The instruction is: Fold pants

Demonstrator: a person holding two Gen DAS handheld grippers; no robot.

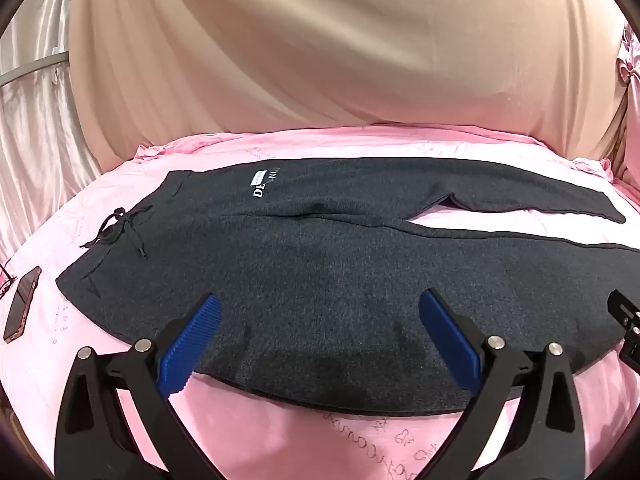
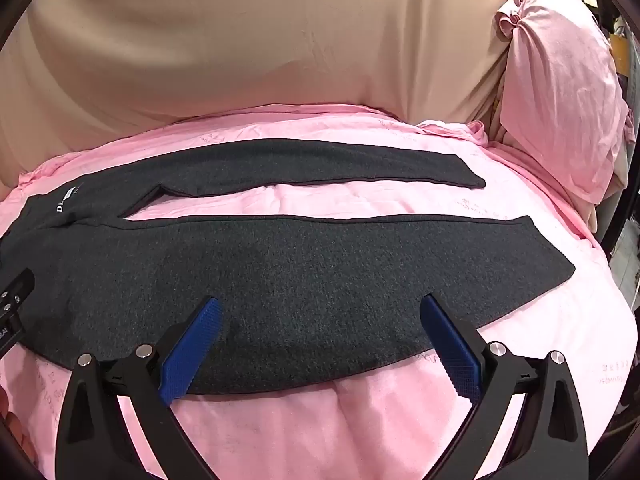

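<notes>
Dark grey sweatpants [image 1: 320, 280] lie flat on a pink bed sheet [image 1: 360, 432], waistband with a tied drawstring [image 1: 120, 232] at the left, legs spread apart to the right [image 2: 320, 280]. White lettering [image 1: 266, 184] sits near the waist. My left gripper [image 1: 320, 344] is open, its blue pads over the near edge of the hip part. My right gripper [image 2: 320, 344] is open over the near edge of the closer leg. Neither holds cloth.
A phone [image 1: 22, 304] lies on the sheet left of the waistband. A beige curtain [image 1: 320, 60] hangs behind the bed. A pink pillow [image 2: 560, 100] stands at the far right. The other gripper's body shows at the frame edges [image 1: 628, 328] [image 2: 12, 304].
</notes>
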